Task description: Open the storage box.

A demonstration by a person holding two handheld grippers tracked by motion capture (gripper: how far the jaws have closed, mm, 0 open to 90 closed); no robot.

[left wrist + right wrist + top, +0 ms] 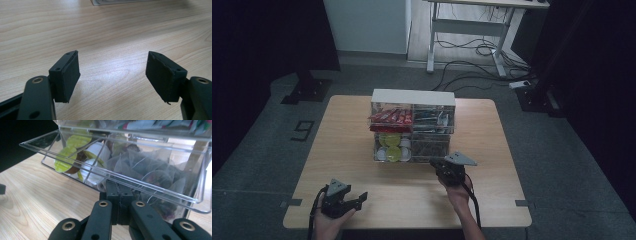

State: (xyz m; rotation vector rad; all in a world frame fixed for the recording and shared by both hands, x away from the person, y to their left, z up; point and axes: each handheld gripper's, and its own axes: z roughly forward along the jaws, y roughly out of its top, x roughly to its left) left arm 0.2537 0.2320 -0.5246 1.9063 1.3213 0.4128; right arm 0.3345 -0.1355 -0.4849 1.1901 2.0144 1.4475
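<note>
While left tongs [357, 200] rest low, closed right tongs [117, 195] meet the drawer [140, 180].

A light wooden table [362, 150] fills the middle of the high view, its grain plain and bare toward the lower left. Behind it, at the top centre of the frame, a white cabinet [367, 25] stands against the floor. To its right, in the upper right, a desk frame with pale metal legs [467, 27] rises from the grey carpet, and a tangle of dark cables [477, 55] runs beneath it down to a white power strip [522, 84]. At the left edge, a black stand with a flat base plate [307, 90] sits on the floor, and below it a dark marking [302, 130] lies on the carpet.
</note>
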